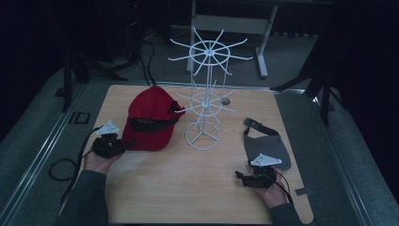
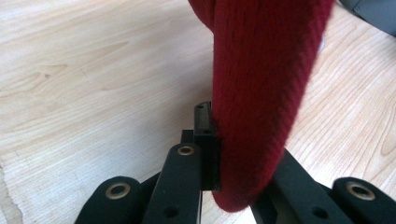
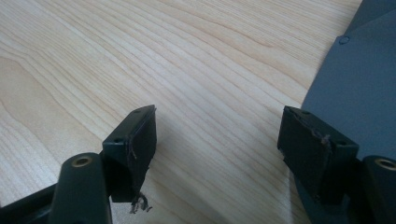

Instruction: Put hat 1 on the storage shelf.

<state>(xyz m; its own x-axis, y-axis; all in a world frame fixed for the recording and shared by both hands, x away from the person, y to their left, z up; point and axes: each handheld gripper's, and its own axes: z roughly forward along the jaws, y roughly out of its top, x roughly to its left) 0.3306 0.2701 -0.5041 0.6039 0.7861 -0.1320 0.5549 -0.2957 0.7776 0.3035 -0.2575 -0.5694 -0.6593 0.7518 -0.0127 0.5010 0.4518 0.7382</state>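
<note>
On the light wooden tabletop (image 1: 188, 179), left gripper (image 1: 109, 143) is pinching the brim of the red knit-fabric baseball cap (image 1: 151, 118), which sits beside the white wire rotating display stand (image 1: 203, 94). Right gripper (image 1: 254, 178) jaws spread wide, nothing between them, beside the flat grey fabric visor (image 1: 268, 147).
</note>
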